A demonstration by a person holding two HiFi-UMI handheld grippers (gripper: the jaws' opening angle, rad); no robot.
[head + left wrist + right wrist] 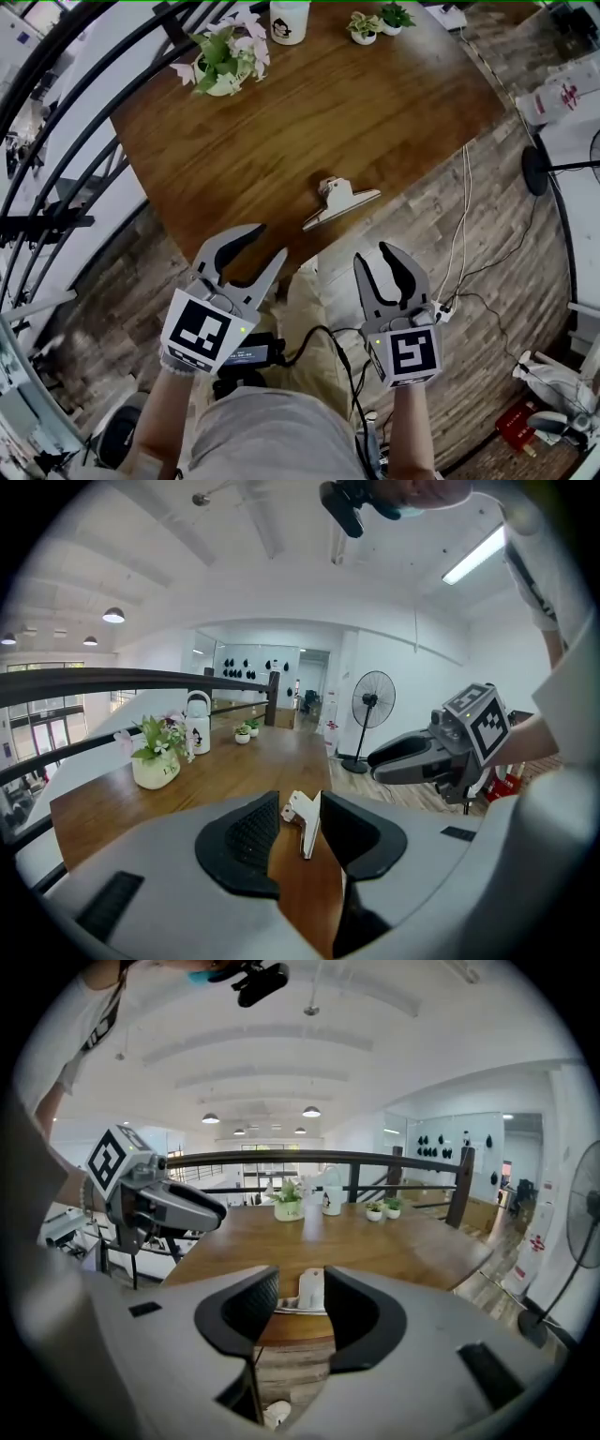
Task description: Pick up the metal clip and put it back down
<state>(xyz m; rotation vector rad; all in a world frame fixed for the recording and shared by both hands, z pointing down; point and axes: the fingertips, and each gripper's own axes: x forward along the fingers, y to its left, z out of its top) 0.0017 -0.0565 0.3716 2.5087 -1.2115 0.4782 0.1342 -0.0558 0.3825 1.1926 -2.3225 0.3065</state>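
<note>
Basically, the metal clip (339, 203) lies flat near the front edge of the wooden table (375, 103), with nothing touching it. The left gripper (262, 246) and right gripper (375, 255) hover short of it, jaws partly apart and empty. Both point at it, probably lining up the pick.

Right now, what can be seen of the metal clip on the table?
The metal clip is silvery and looks like a bulldog clip: a long flat jaw bar with curved handle plates rising from it. It holds nothing and lies diagonally on the brown wooden table, close to its near edge. Only the table touches it; the left gripper and right gripper both stand open, short of it.
</note>
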